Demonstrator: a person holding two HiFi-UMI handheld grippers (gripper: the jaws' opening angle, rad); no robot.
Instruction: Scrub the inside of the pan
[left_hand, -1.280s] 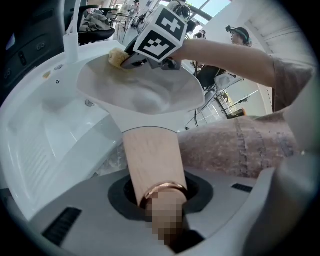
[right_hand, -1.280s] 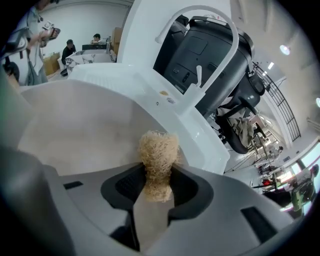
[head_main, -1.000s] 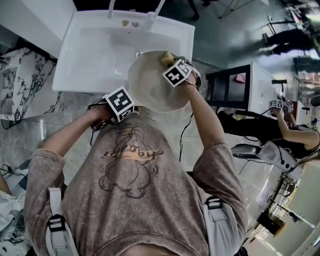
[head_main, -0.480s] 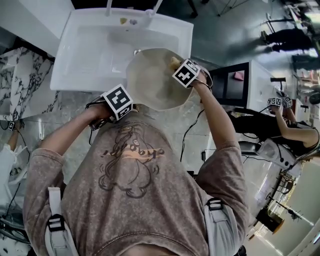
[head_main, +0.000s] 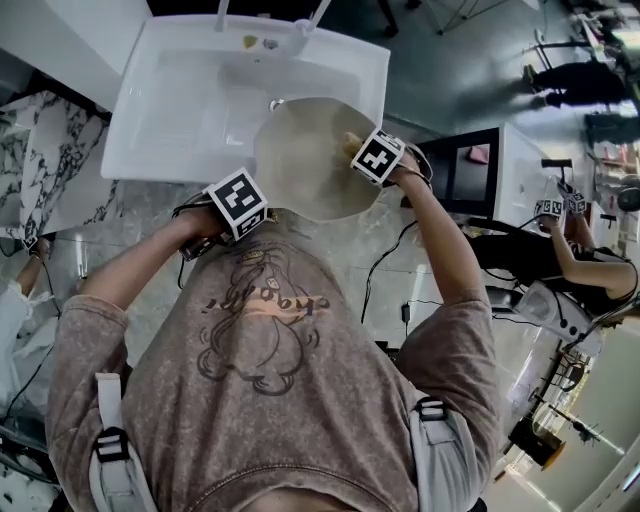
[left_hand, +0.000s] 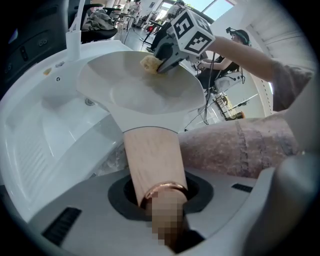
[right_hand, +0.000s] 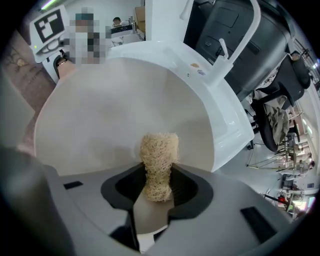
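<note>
Over the last second the right gripper (right_hand: 159, 192) has slid round the far rim of the pan (head_main: 300, 160) toward the person's right and now sits at the right-hand side of the bowl. The left gripper (left_hand: 161, 202) has barely shifted. The right gripper's jaws are drawn in close on a pale, straw-coloured fibrous scrubber (right_hand: 159, 160). They pinch its lower part, so the rest stands out ahead of the jaws, and its far end meets the pan's inner wall. That cream interior fills the space straight ahead and to the left of this gripper. Beyond the pan's rim, ahead and to the right, lie the white sink (right_hand: 222, 115) and its white faucet (right_hand: 235, 45). The left gripper's jaws are clamped on the pan's wooden handle (left_hand: 150, 155), just past a copper-coloured ring near the handle's end. The handle runs straight forward from the jaws to the bowl, which spreads out ahead of and above them with its inside facing the person. From this gripper the sink basin lies ahead and to the left, under and beyond the pan. The right gripper with the scrubber is at the far side of the bowl, ahead and slightly right. In the head view the pan hangs over the sink's near right corner, between the two grippers.
</note>
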